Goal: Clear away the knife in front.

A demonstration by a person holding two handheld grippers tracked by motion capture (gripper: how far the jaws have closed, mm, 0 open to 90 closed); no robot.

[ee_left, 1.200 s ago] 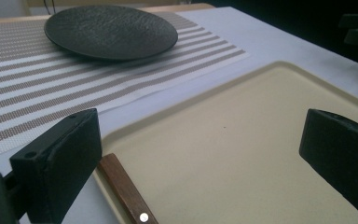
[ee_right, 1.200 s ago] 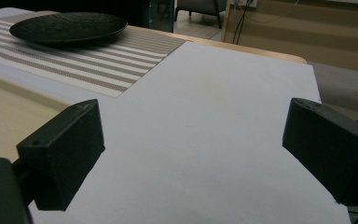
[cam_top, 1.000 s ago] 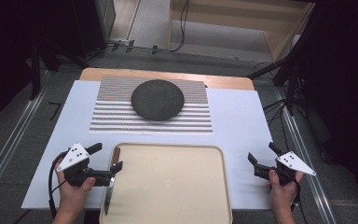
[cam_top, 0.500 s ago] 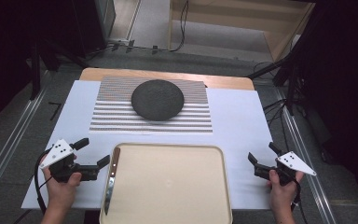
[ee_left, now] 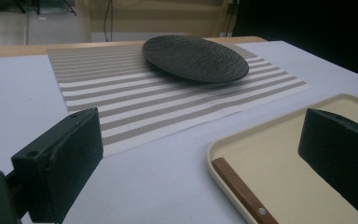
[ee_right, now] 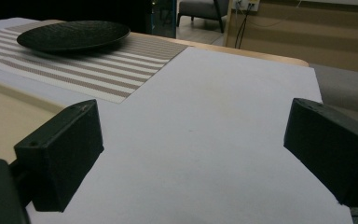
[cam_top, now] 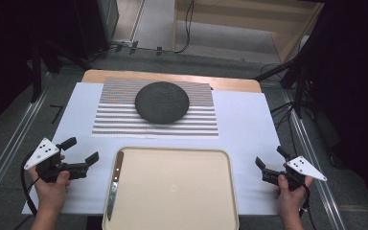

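Note:
A knife (cam_top: 114,184) with a brown wooden handle (ee_left: 240,190) lies along the left rim of a beige tray (cam_top: 182,191) at the table's front. A dark round plate (cam_top: 162,101) rests on a striped placemat (cam_top: 115,120) farther back. My left gripper (cam_top: 80,150) stands open just left of the tray, holding nothing, and its jaws frame the tray corner (ee_left: 219,148) and the plate (ee_left: 196,58). My right gripper (cam_top: 270,157) is open to the right of the tray, above the white table cover (ee_right: 214,130), with nothing between its jaws.
The white cover (cam_top: 249,124) spans the wooden table (cam_top: 172,79). Metal rails (cam_top: 9,143) run along both sides on the floor. A wooden cabinet (cam_top: 249,24) stands beyond the table's far edge, with cables on the floor near it.
My left gripper has drawn back from the tray's left edge toward the table's left side. The knife stays on the tray. My right gripper has hardly moved.

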